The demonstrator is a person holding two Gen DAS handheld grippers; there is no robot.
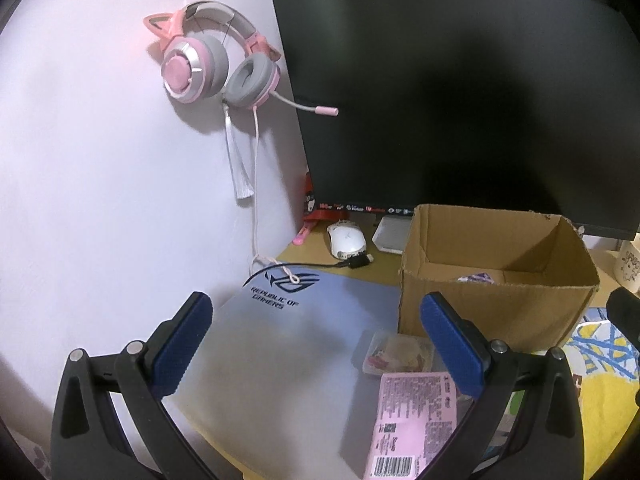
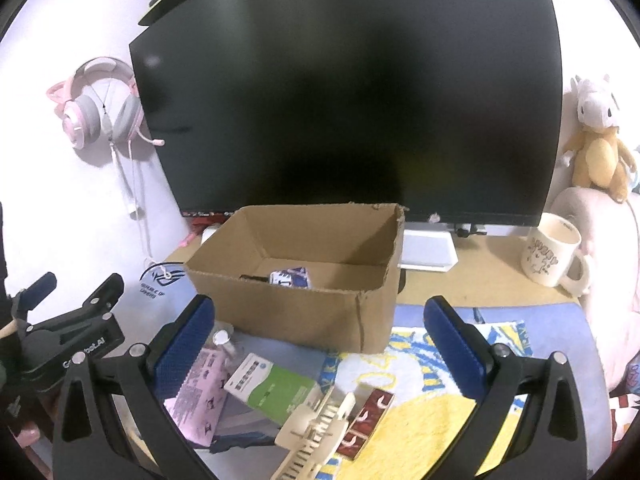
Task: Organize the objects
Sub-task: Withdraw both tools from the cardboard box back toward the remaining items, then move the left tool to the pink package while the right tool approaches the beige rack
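A dark monitor [image 2: 348,92] fills the upper centre of the right wrist view, and a pink cat-ear headset [image 1: 212,64] is seen hung on the wall at the upper left of the left wrist view. Below the monitor, an open cardboard box [image 2: 304,312] is set on the desk; a small purple-and-white packet [image 2: 289,277] is seen on its floor.

In the left wrist view the box [image 1: 480,308] is placed right of centre, on a grey mouse pad [image 1: 280,344] printed "REPUBLIC OF GAMERS". The left gripper [image 1: 316,346] is held spread wide and empty at the bottom of the frame. A pink printed packet [image 1: 412,424] is seen low between its fingers, near the right one, with a clear plastic pack [image 1: 394,352] just above it, against the box front.

The right gripper [image 2: 320,346] is likewise held spread and empty. Between its fingers, at the lower centre of the frame, a green-and-white carton [image 2: 276,388], a cream comb-like piece [image 2: 316,436] and a dark red card of hooks [image 2: 366,420] are clustered. A pink packet [image 2: 200,396] is partly hidden behind the left finger. A white mug [image 2: 554,256] is stood at the right.
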